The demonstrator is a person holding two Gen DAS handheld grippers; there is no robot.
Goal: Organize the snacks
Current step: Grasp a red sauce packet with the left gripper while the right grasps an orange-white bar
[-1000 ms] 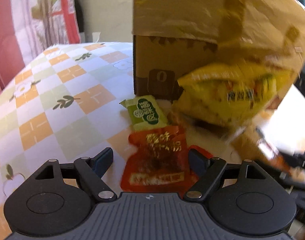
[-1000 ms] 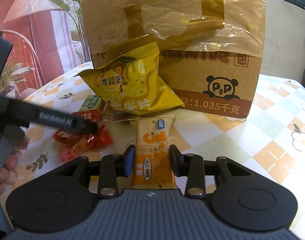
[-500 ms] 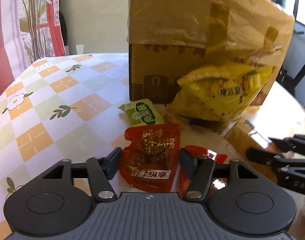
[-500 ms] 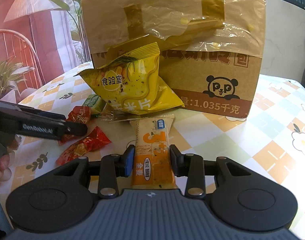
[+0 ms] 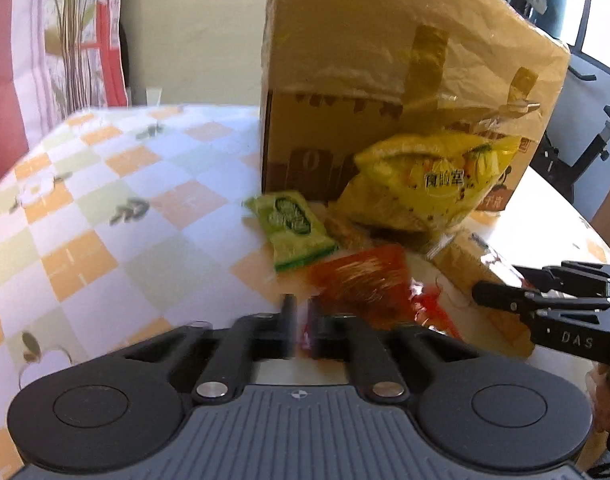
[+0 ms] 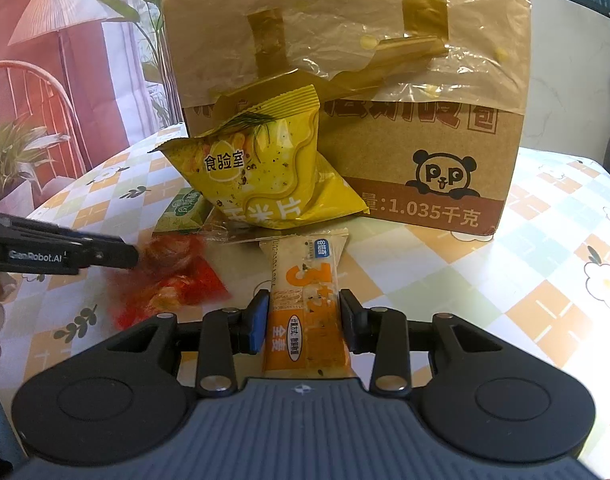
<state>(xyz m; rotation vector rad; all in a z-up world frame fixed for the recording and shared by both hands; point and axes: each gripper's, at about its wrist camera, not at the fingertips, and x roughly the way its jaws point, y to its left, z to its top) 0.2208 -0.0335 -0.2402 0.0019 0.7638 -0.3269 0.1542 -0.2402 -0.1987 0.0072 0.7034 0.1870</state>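
My left gripper (image 5: 303, 312) has closed on the red snack packet (image 5: 361, 280), which is blurred with motion; it also shows in the right wrist view (image 6: 173, 252) at the tip of the left gripper (image 6: 117, 256). My right gripper (image 6: 301, 316) has its jaws around an orange snack bar (image 6: 305, 304) that lies on the table. A yellow chip bag (image 6: 261, 176) leans on the cardboard box (image 6: 425, 152). A small green packet (image 5: 293, 232) lies by the box corner.
A second red packet (image 6: 193, 292) lies under the held one. The table (image 5: 105, 220) has a checked orange and green cloth. The box top is covered with plastic film and tape. An exercise bike (image 5: 585, 152) stands behind the table.
My left gripper's jaws have closed from wide open onto the red packet, and it has shifted left so the packet now sits right of centre. The right gripper has not moved.
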